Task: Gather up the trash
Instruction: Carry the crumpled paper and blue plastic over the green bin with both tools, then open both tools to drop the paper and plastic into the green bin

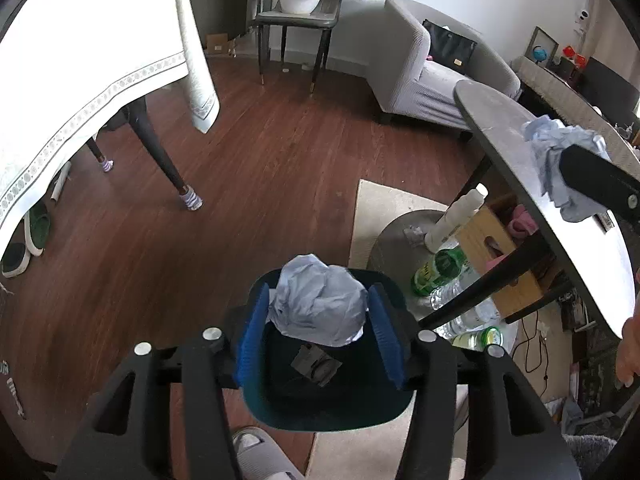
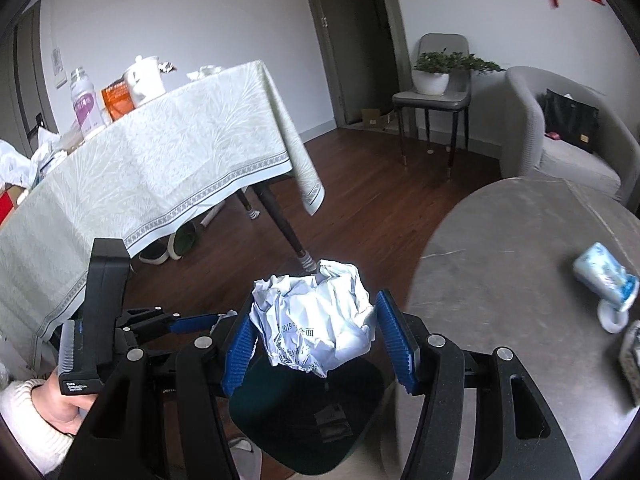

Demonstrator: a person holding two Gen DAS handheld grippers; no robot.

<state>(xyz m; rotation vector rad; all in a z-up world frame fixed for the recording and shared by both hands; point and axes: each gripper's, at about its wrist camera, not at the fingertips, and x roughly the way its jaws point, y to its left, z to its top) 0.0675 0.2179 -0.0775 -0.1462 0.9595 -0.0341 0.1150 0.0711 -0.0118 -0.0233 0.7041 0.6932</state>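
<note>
Pinching a crumpled white paper ball [image 1: 320, 300] [image 2: 316, 320] in each gripper's fingers, we hover over the dark green bin [image 1: 328, 408] [image 2: 304, 420] beside the grey oval worktop [image 1: 560, 184] [image 2: 520, 280].

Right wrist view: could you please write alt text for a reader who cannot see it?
The right claw holds a crumpled white paper ball between its blue pads, above a dark bin on the floor. A grey round table with a tipped mug is at right; a cloth-covered table is at left.
</note>
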